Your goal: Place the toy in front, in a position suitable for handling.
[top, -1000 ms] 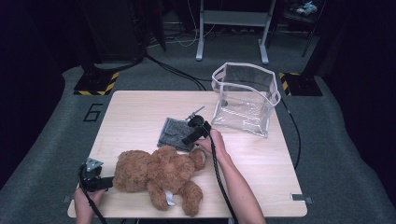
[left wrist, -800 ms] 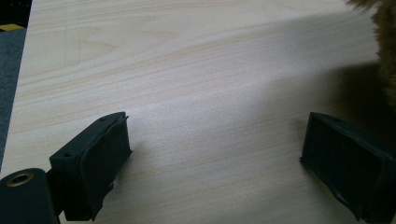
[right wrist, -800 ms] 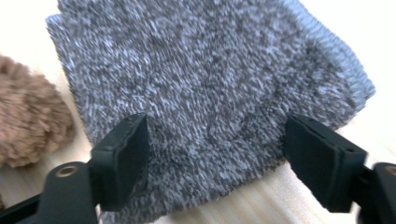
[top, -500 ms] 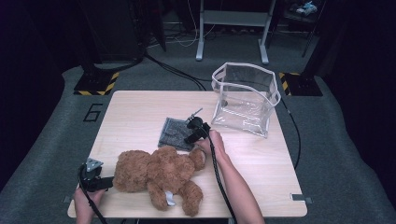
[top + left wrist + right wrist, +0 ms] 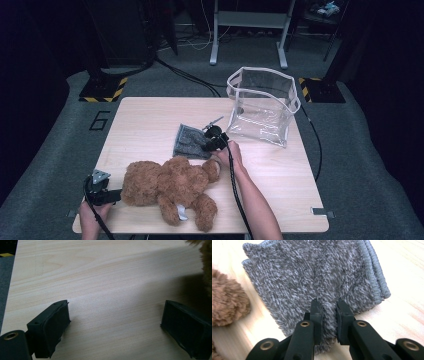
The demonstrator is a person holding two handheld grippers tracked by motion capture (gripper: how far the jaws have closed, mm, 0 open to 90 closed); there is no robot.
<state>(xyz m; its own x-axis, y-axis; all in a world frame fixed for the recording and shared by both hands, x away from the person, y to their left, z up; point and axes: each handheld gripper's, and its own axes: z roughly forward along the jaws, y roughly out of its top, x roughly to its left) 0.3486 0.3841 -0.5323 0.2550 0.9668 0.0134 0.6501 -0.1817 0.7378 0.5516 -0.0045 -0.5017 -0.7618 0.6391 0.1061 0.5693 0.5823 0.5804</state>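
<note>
Jaws of the right gripper [image 5: 329, 308] had just been closing and pinched a ridge of the grey cloth [image 5: 312, 275], which lay flat on the table [image 5: 150, 115] between the teddy bear [image 5: 170, 187] and the clear bag [image 5: 262, 107]. Left gripper [image 5: 115, 322] sat wide open, empty, beside the bear. Step looked like the grasp; next likely a clean lift toward the bag.

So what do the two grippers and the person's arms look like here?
Both grippers are black. The left gripper carries a grey three-cornered plate on top and has wide, blocky black pads. The right gripper has narrow jaws on black links with brass-coloured pivot rings, and a black cable trails back along the forearm. No sleeves show on either forearm.
</note>
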